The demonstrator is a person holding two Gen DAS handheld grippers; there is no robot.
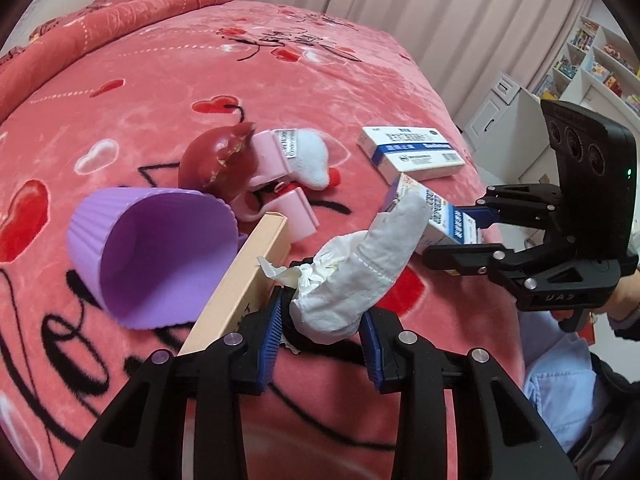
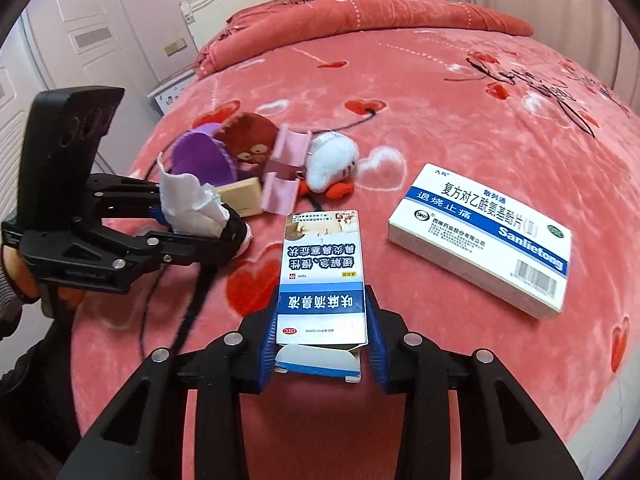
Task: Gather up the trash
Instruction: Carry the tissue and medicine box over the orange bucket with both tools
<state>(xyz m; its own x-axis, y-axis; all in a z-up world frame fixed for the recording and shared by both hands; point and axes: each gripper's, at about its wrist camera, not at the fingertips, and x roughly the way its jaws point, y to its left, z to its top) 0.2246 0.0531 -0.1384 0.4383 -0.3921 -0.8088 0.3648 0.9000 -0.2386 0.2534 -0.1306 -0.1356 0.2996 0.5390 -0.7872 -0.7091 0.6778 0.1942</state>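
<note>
Two grips are set at once, one per hand.

Left wrist view: left gripper (image 1: 320,336) has its blue pads pressed on a crumpled white tissue (image 1: 360,280), which stands up from between the jaws. A tan box (image 1: 240,280) lies just beside the left jaw, touching or nearly so; I cannot tell which. A purple cup (image 1: 156,256) lies on its side on the pink blanket (image 1: 320,80), mouth toward the camera. Behind it sit a dark red plush (image 1: 220,160) and a pink-and-white plush (image 1: 304,156). The right gripper (image 1: 472,232) reaches in from the right, closed on a small blue-and-white box (image 1: 448,220).

Right wrist view: the small box (image 2: 322,272) lies flat on the blanket, its near end pinched between the narrow jaws, end flap open. A larger white medicine box (image 2: 480,236) rests well apart to the right, untouched.

Risks, as judged: the tissue is soft and loosely bunched, so it could slip or tear out on lifting. The small box is held only at its open end; it could crush or pivot downward. The left jaw could drag the tan box along.

Hidden: no bin is identifiable; whether the cup serves as one I cannot tell. The tissue's lower part is behind the pads. A black cord (image 2: 200,300) runs under the left gripper, ends unseen.
</note>
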